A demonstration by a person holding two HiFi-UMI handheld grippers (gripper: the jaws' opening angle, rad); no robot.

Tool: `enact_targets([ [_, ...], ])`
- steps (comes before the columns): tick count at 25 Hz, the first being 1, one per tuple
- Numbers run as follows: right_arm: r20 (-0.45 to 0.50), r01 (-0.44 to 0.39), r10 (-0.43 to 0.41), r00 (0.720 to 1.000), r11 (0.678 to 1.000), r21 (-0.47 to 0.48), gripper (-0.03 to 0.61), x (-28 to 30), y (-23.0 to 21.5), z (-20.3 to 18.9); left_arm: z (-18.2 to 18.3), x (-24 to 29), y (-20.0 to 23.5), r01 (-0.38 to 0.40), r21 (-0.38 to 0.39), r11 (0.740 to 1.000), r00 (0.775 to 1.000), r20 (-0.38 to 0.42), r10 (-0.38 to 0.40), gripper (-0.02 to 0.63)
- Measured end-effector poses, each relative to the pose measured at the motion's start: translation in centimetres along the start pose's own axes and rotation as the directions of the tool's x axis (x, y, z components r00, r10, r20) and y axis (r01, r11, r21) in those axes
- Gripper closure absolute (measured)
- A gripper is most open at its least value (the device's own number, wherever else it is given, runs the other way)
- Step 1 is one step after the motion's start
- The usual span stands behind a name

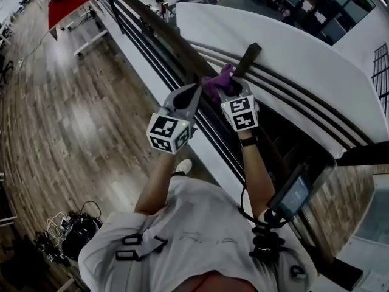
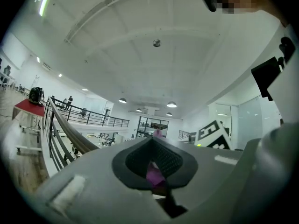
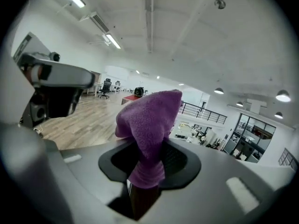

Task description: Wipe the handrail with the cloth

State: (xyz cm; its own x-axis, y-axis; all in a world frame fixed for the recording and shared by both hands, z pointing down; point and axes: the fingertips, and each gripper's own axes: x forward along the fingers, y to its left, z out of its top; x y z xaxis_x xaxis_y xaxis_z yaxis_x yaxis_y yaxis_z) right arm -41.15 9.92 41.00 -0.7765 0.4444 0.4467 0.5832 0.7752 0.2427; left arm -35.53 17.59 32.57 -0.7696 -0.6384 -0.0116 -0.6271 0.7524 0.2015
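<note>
Fingers (image 3: 181,164) of right gripper (image 3: 147,167), probably left gripper (image 2: 154,172), pinch one cloth (image 3: 149,120) (purple).

The right gripper (image 3: 147,166) has its jaws closed on a purple cloth (image 3: 149,120), which is pinched low and stands up above them in a folded hump. Behind it, a wooden floor (image 3: 84,118) stretches to the left, with a red table (image 3: 131,97) far off. A black railing (image 3: 205,113) runs at the right under long ceiling lights (image 3: 112,40).
</note>
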Motion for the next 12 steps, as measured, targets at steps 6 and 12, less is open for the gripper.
enact_targets([
  [6,-0.128,-0.073,0.060,0.990,0.993,-0.097,0.449,10.9,0.4,1.8,0.4,-0.2,4.0,0.021,0.005,1.000,1.000,-0.023,-0.020,0.614],
  [12,-0.231,-0.115,0.069,0.971,0.974,-0.193,0.451,17.4,0.3,2.0,0.2,-0.5,5.6,0.012,0.012,1.000,0.999,-0.043,-0.012,0.614],
])
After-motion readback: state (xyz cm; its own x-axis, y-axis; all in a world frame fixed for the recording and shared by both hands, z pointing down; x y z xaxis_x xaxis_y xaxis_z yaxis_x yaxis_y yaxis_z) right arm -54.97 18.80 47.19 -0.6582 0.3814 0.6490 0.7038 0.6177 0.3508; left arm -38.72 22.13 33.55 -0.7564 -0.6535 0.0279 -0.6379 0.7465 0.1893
